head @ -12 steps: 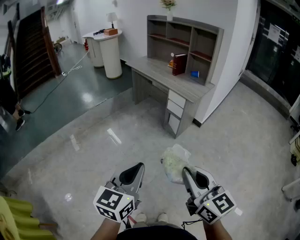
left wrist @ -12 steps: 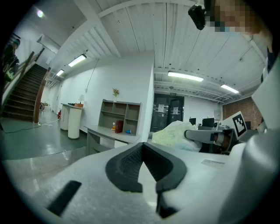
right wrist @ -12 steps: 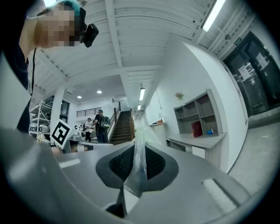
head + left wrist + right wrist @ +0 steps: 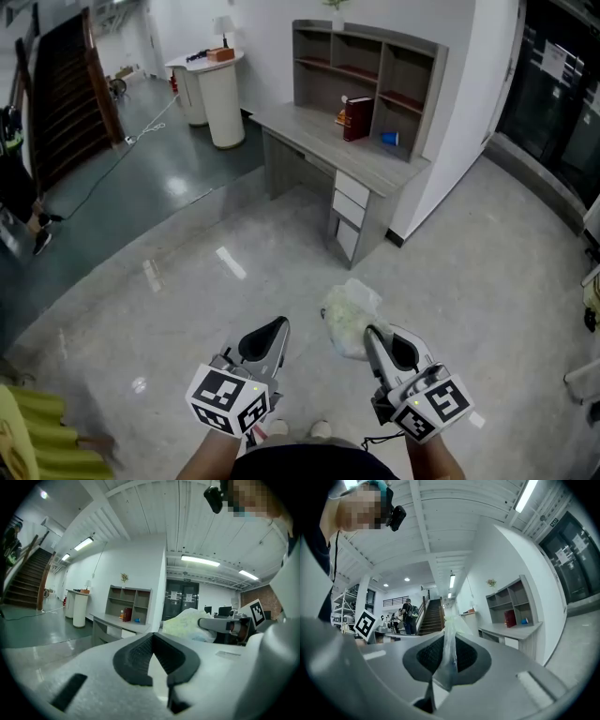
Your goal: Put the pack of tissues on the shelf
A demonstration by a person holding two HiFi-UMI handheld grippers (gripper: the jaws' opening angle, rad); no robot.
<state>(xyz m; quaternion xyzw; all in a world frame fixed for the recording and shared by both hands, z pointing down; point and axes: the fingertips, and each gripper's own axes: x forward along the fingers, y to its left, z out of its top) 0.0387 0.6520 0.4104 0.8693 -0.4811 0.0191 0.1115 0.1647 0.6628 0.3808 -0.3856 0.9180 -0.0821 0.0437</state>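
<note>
The pack of tissues [image 4: 349, 319], a pale crinkled plastic bundle, hangs over the floor with my right gripper [image 4: 371, 339] shut on its wrapper. In the right gripper view the wrapper [image 4: 449, 648] is pinched between the dark pads. My left gripper [image 4: 273, 336] hovers level with it to the left, shut and empty; its pads [image 4: 140, 660] meet with nothing between them. The grey shelf unit [image 4: 375, 66] stands on a desk [image 4: 323, 141] against the white wall, a few steps ahead. From the left gripper view I see the pack [image 4: 187, 620] to the right.
A red book [image 4: 357, 117] and a small blue cup [image 4: 389, 139] sit in the shelf's lower compartments. Drawers [image 4: 352, 220] front the desk's near end. A white round pedestal [image 4: 223, 103] stands left of the desk, a staircase [image 4: 66, 94] further left.
Both grippers and the pack have edged slightly forward towards the desk. The grip on the wrapper is the same.
</note>
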